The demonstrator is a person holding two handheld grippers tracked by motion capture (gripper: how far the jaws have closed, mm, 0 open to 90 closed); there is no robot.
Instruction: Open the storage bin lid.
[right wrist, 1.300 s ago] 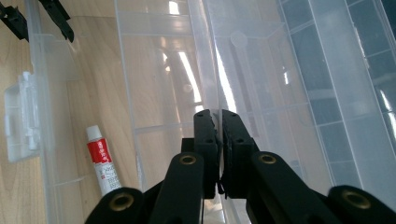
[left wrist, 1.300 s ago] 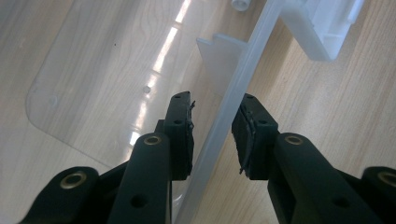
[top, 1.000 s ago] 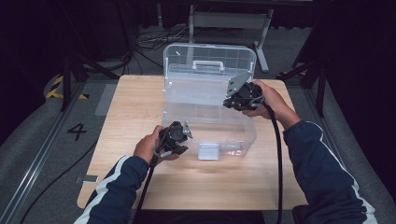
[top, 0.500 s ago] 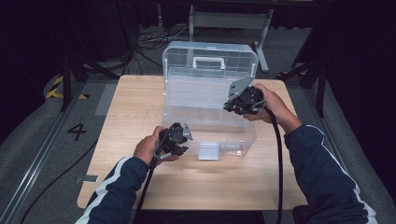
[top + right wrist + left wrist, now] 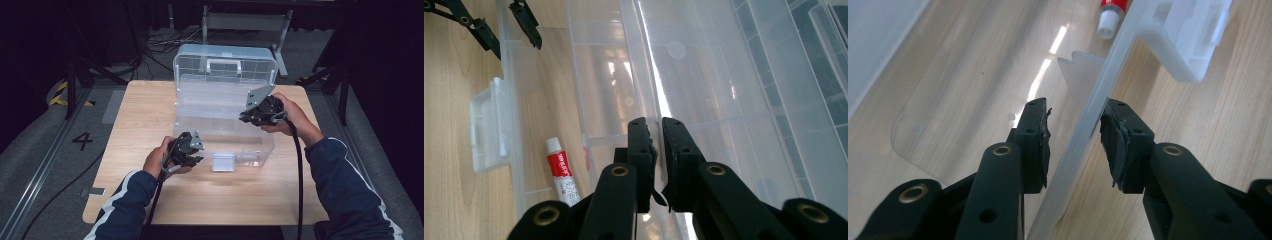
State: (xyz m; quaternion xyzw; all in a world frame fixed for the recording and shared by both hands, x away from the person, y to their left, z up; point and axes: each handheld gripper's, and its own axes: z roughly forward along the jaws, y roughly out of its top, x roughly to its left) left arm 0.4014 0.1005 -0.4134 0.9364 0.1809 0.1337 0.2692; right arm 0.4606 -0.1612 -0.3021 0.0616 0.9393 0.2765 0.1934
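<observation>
Box (image 5: 223,115) front wall between left tongs (image 5: 1075,142); right tongs (image 5: 656,165) pinching tray edge

i count one clear plastic box (image 5: 223,107) near the table's (image 5: 145,115) far edge, one red-and-white tube (image 5: 562,172) inside it, one white latch (image 5: 223,162), and two grippers in my hands.

Wooden table (image 5: 150,115) on grey floor (image 5: 45,135) marked 4, dark surroundings.
</observation>
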